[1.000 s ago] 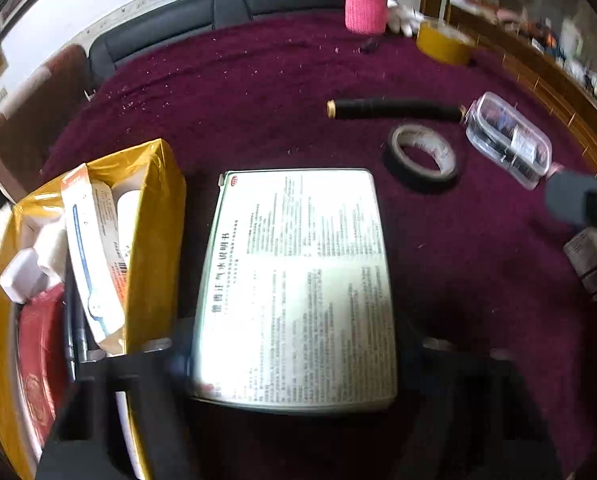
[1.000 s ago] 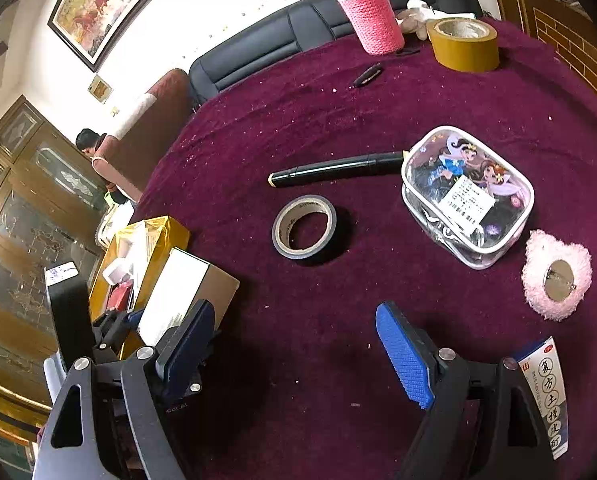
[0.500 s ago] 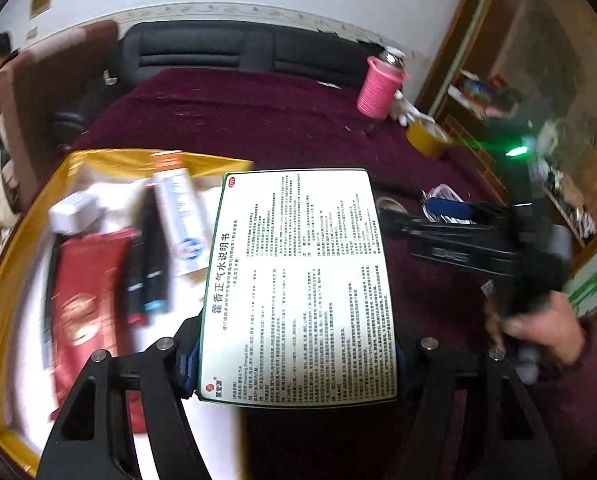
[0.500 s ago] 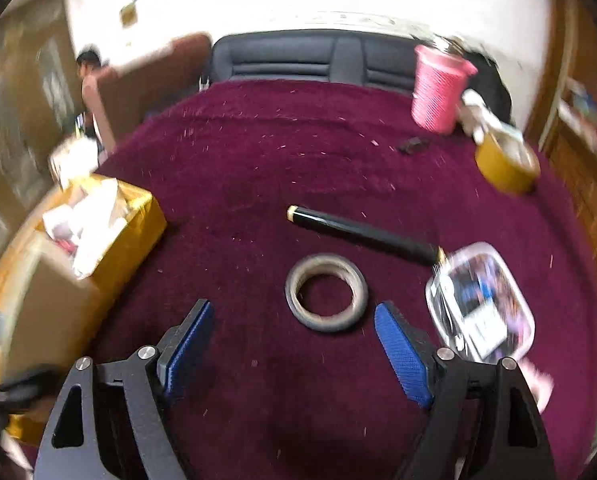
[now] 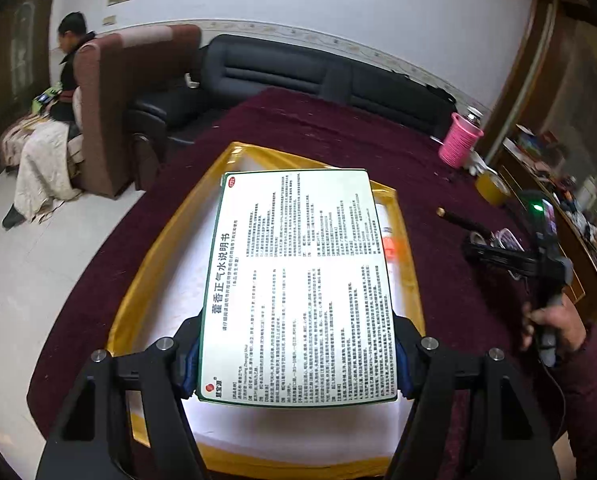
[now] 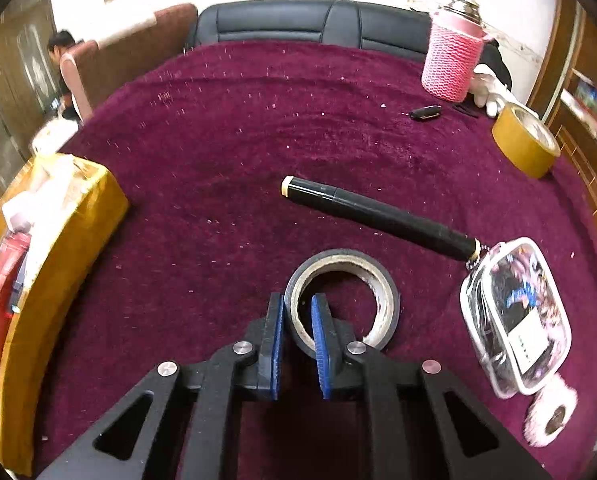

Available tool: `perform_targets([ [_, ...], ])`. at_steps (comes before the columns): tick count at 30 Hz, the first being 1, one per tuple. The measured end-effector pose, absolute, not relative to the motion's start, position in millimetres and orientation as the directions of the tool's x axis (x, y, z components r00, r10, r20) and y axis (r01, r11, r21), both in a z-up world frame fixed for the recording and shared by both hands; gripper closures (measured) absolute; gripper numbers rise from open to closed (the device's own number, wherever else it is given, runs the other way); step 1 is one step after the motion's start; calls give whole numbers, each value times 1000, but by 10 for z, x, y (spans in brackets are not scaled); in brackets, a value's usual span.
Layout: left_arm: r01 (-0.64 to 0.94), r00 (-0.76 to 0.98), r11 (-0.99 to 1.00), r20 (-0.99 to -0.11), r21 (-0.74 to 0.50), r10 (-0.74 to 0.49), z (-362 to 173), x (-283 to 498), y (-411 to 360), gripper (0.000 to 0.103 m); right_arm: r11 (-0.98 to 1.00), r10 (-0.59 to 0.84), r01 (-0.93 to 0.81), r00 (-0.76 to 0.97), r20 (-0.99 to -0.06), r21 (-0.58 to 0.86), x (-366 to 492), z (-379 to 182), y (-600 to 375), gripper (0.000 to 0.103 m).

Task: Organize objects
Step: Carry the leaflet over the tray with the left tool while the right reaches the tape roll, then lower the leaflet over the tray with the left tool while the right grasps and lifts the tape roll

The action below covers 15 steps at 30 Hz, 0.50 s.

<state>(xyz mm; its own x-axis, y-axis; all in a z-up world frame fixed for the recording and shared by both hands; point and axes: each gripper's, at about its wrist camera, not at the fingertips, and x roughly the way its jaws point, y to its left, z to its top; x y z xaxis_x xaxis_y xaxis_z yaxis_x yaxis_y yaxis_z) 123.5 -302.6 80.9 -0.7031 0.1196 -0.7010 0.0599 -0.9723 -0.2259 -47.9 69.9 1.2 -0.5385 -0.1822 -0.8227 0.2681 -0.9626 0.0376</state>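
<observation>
So the left gripper point(image 5: 298, 354) is clamping a white medicine box point(image 5: 298, 280) by its near end, holding it over the yellow tray point(image 5: 166, 248) at the table's left edge. Meanwhile the right gripper point(image 6: 298, 320) has just been closing and is pinching the wall of the black tape roll point(image 6: 362, 276) lying on the maroon tablecloth point(image 6: 258, 120), near the black pen point(image 6: 378, 212).

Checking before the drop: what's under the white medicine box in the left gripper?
The gold tray with its white lining lies beneath the medicine box; an orange bit peeks out, the rest is covered.
</observation>
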Motion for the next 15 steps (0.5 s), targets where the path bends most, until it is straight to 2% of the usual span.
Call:
perform_targets([
  [9,136,-711,-967,-701,-214,55,795,1400,-3292,33,-957,-264,263,-607,-749,124,-122,410,763,94],
  [13,170,-704,-964,-709,-206,27,776,1428,-3395,33,-948,-255,309,-595,-762,76,-111,470,593,93],
  [15,179,-703,-962,-711,-205,21,759,1453,-3443,33,-952,-166,304,-595,-786,-28,-187,365,492,80],
])
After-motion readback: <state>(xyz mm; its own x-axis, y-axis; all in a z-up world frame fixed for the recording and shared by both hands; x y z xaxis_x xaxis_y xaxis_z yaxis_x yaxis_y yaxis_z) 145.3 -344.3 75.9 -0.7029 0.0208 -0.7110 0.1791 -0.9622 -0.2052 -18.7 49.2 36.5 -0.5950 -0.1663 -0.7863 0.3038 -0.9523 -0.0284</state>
